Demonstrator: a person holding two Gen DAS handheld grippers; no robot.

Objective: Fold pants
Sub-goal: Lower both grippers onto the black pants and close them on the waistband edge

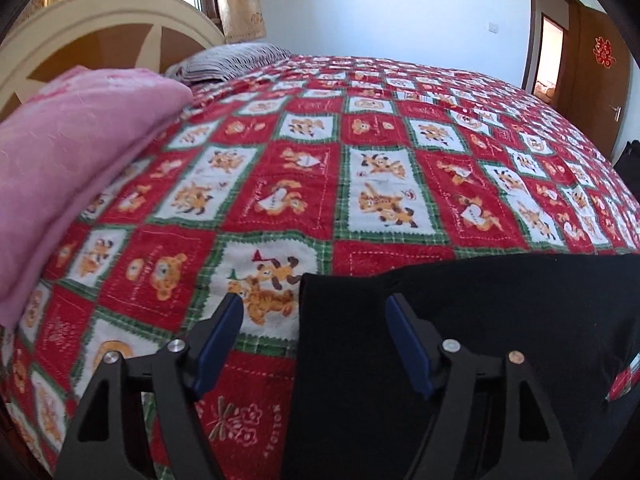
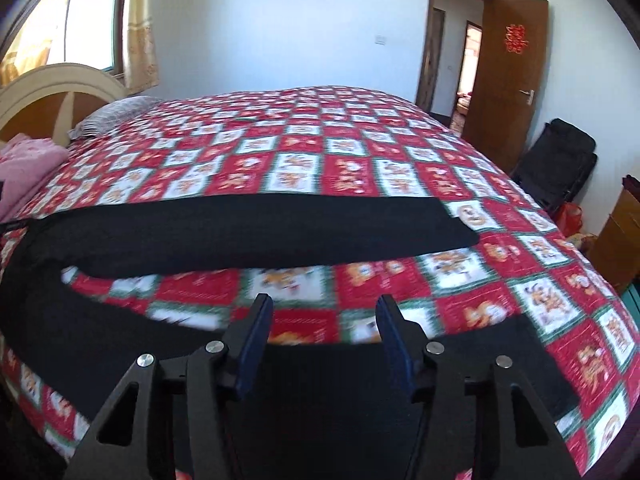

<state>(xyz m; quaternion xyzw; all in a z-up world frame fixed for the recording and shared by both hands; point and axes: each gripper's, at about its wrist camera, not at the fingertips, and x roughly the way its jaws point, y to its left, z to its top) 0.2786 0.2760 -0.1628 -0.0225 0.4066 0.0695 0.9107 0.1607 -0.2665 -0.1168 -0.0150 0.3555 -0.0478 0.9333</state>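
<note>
Both claws are held apart with nothing between their pads. Left claw [image 1: 314, 312] is poised over the near edge of the bed [image 1: 360, 152], its right finger over the black pants [image 1: 460, 340] and its left finger over the bare quilt beside their edge. Right claw [image 2: 324, 312] is held above the near pant leg, close to the bed's near edge. In the right wrist view the pants [image 2: 248, 224] are seen spread flat on the quilt, one leg stretched across the bed's middle and the other along the near edge, with a strip of quilt between them. A pink blanket [image 1: 72, 148] is piled at the headboard [image 1: 100, 28] end, and a striped pillow [image 1: 236, 60] lies beyond it.
</note>
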